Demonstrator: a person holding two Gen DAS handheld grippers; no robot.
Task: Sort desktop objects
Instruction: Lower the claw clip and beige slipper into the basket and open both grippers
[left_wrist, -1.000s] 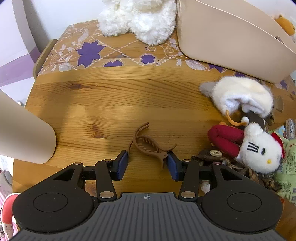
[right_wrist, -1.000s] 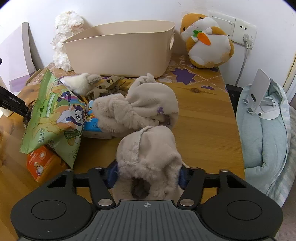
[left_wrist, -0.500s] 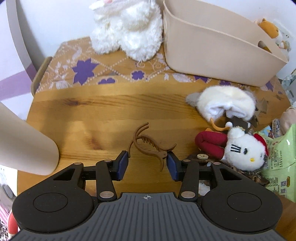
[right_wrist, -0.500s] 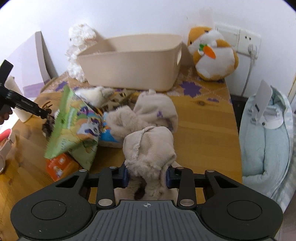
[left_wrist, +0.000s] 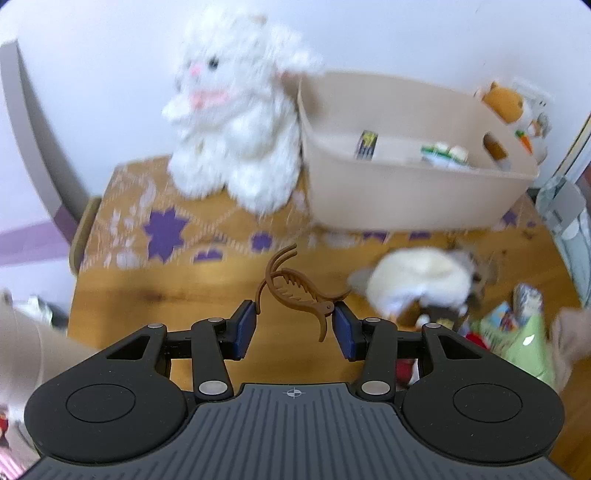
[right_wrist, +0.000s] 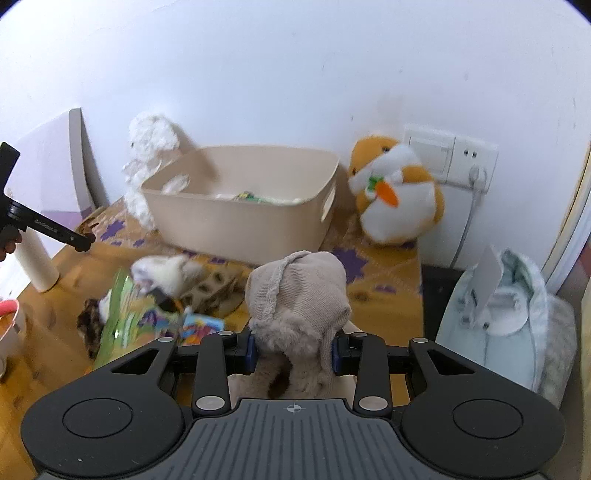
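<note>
Carrying two things at once was where your risk lay. Your left gripper (left_wrist: 293, 325) was clenched on the brown hair claw (left_wrist: 295, 291) only by its outer ends, the blue pads pinching a curved prong on one side and the handle tip on the other; a hard, springy piece held that thinly could have twisted or popped free if you had swung or tilted quickly. Your right gripper (right_wrist: 293, 349) was clamped on the fluffy beige hat (right_wrist: 297, 302), which bulged above the jaws and sagged below them, so you probably had only a fold of it and it could have slid out or dragged across the clutter.

The beige bin (left_wrist: 413, 199) stood at the back of the surface (left_wrist: 159, 299) with its mouth open and a few small items already inside. The white plush rabbit (left_wrist: 236, 122) sat tight against its left wall and the orange plush (right_wrist: 397, 195) just beside its right end, so the clear way in was over the front rim. Below, the snack bag (right_wrist: 125, 314) and a small white plush (right_wrist: 166, 273) crowded the middle, while the near-left wood lay bare.
</note>
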